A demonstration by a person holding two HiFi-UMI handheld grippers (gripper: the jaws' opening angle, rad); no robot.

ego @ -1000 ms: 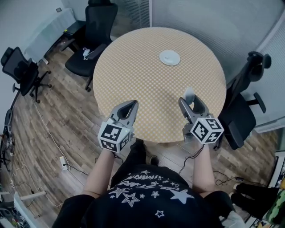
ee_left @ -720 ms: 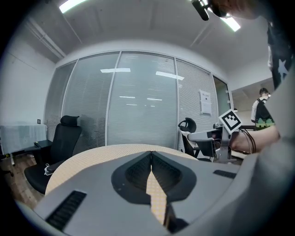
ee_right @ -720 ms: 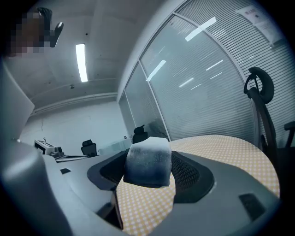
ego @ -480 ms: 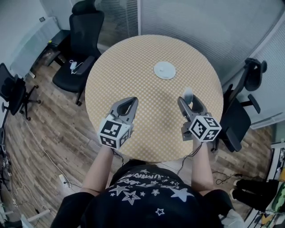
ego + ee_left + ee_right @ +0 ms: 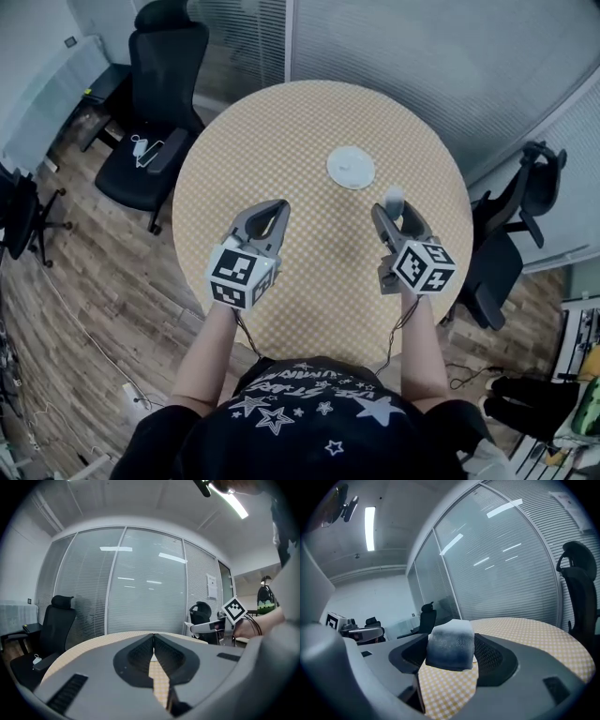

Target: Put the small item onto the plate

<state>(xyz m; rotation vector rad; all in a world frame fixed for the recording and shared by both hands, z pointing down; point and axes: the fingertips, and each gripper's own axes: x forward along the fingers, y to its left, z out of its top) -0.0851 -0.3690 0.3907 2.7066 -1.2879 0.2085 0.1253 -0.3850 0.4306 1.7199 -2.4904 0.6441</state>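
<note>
Right tool (image 5: 395,210) grips the small pale block (image 5: 451,644) over the near right of the round worktop (image 5: 272,141), lined up toward the white plate (image 5: 351,168) just beyond it. Left tool (image 5: 153,638), jaws pressed together and empty, hovers at the near left, probably idle.

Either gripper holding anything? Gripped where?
The small grey block sits clamped by its sides in the right hand-held gripper; the left hand-held gripper is shut, empty.

left gripper (image 5: 153,635) | fingers (image 5: 140,656) pressed together | checkered table (image 5: 96,641) beyond | chair (image 5: 58,620) left
</note>
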